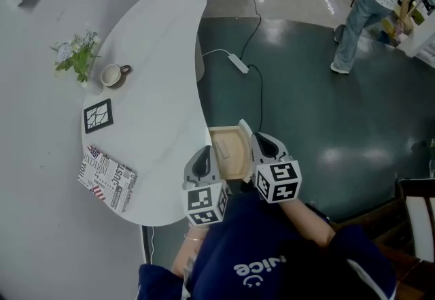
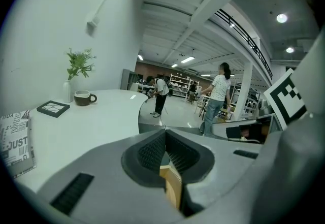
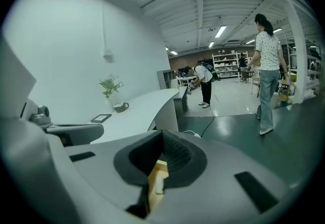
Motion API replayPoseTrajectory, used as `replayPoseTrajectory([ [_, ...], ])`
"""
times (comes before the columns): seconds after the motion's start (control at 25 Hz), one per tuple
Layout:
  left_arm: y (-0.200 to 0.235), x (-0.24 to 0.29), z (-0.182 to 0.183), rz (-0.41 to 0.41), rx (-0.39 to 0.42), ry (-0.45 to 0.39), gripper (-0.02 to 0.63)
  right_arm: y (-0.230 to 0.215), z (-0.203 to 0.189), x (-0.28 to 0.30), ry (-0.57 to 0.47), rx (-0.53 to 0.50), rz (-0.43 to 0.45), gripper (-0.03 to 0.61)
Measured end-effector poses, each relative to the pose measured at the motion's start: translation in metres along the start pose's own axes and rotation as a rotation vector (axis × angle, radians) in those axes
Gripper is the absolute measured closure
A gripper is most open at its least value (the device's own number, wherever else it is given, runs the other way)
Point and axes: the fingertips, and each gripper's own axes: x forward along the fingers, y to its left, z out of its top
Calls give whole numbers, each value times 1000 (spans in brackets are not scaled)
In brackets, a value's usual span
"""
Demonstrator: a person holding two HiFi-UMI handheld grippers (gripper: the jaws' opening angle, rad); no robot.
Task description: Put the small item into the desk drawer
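Observation:
The wooden desk drawer [image 1: 232, 164] stands pulled out from the white curved desk [image 1: 156, 135]. A small pale item [image 1: 222, 150] lies flat on its floor. It shows again below my right gripper's pads as the same pale item [image 3: 159, 183] on the drawer's wood [image 3: 151, 195]. My right gripper [image 1: 246, 134] hovers over the drawer's right side, shut, with nothing between its pads [image 3: 172, 149]. My left gripper [image 1: 202, 154] sits at the drawer's left edge by the desk rim, shut and empty, with drawer wood [image 2: 173, 190] visible under it.
On the desk stand a mug [image 1: 111, 75], a small plant [image 1: 77, 54], a framed picture [image 1: 98, 115] and a newspaper-print booklet [image 1: 107, 178]. A power strip [image 1: 238, 62] and its cable lie on the dark floor. A person [image 1: 363, 9] walks at the far right; a chair [image 1: 416, 213] stands near right.

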Motion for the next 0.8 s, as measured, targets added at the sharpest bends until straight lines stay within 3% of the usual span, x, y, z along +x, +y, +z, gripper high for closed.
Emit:
replayPoseTrajectory([
  [0.8, -5, 9, 1, 9, 4, 7, 609, -2, 2, 3, -11, -77, 23, 571],
])
